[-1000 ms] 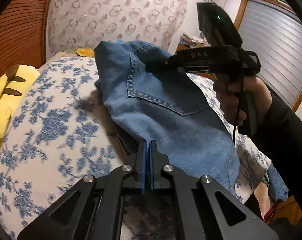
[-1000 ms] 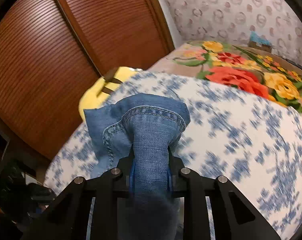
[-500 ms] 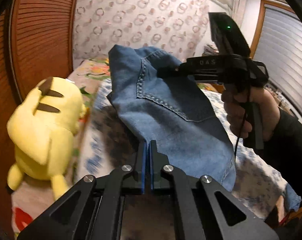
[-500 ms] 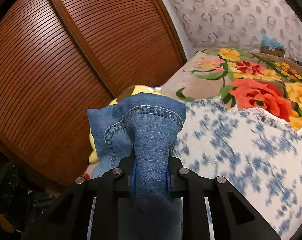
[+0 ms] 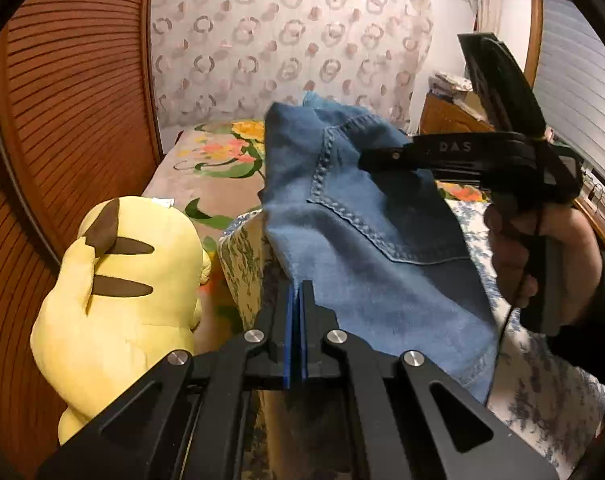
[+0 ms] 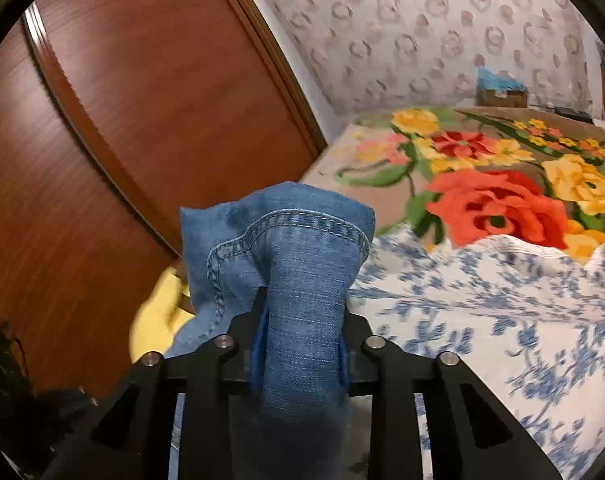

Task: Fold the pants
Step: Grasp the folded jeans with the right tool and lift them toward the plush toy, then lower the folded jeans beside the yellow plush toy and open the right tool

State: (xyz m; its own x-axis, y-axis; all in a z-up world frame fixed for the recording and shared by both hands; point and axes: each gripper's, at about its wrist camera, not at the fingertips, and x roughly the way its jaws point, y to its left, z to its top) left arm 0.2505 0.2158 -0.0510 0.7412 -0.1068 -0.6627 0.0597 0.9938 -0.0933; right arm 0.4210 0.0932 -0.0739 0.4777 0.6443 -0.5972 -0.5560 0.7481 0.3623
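Blue denim pants (image 5: 382, 240) hang in the air between both grippers, back pocket facing the left wrist view. My left gripper (image 5: 295, 292) is shut on their lower edge, blue pads together. My right gripper (image 5: 366, 158), held by a person's hand (image 5: 542, 248), grips the waistband end higher up. In the right wrist view a thick wad of the pants (image 6: 302, 280) fills the right gripper (image 6: 300, 320). Its jaws are opening, with the pads still against the denim.
A yellow plush toy (image 5: 122, 280) (image 6: 158, 312) sits at the bed's edge beside the brown slatted wardrobe door (image 5: 62, 100). Under the pants lies a blue-and-white flowered quilt (image 6: 482, 300), with a bright floral blanket (image 6: 482, 200) beyond it. A cluttered wooden dresser (image 5: 450, 112) stands at the back right.
Both grippers have carried the pants sideways toward the wardrobe side of the bed. The plush toy and floral blanket have come into view. The right jaws stand slightly wider.
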